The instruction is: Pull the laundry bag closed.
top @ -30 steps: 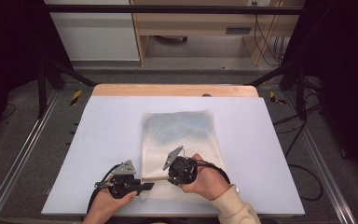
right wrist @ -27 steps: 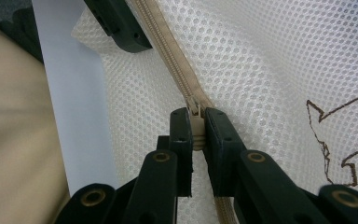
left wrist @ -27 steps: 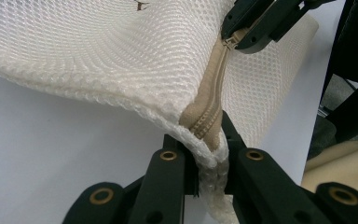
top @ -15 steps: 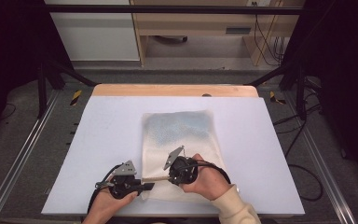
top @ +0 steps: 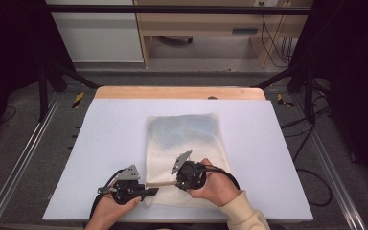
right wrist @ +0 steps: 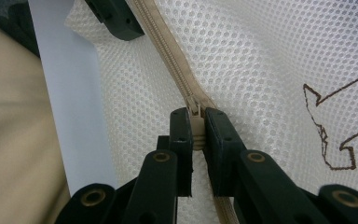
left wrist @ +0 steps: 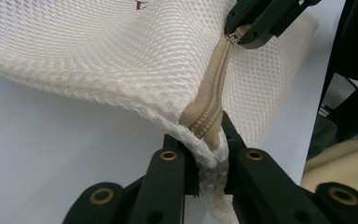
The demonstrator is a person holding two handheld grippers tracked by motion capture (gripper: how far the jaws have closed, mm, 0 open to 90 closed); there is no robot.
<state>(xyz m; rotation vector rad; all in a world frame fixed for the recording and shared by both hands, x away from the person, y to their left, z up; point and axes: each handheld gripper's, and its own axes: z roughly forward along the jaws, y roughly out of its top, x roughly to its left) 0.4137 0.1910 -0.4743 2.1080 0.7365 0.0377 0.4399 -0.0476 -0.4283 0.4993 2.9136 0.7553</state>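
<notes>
A white mesh bag [top: 182, 139] lies flat in the middle of the table, its beige zipper [top: 160, 184] along the near edge. My left gripper [top: 152, 191] is shut on the bag's near-left corner, where the zipper ends. In the left gripper view the jaws pinch the mesh bag [left wrist: 121, 51] and the zipper [left wrist: 214, 88] end, with my left gripper [left wrist: 207, 147] lifting that corner slightly. My right gripper [top: 176, 182] sits a short way along the zipper. In the right gripper view my right gripper [right wrist: 196, 128] is shut on the zipper pull [right wrist: 196, 119]; the zipper [right wrist: 168, 51] runs on toward the other gripper.
The pale table [top: 110, 139] has a wooden strip [top: 177, 92] along its far edge and metal rails on both sides. A brown outline print [right wrist: 335, 126] marks the mesh. A beige sleeve [top: 242, 213] comes in at the bottom right. Cabinets stand beyond the table.
</notes>
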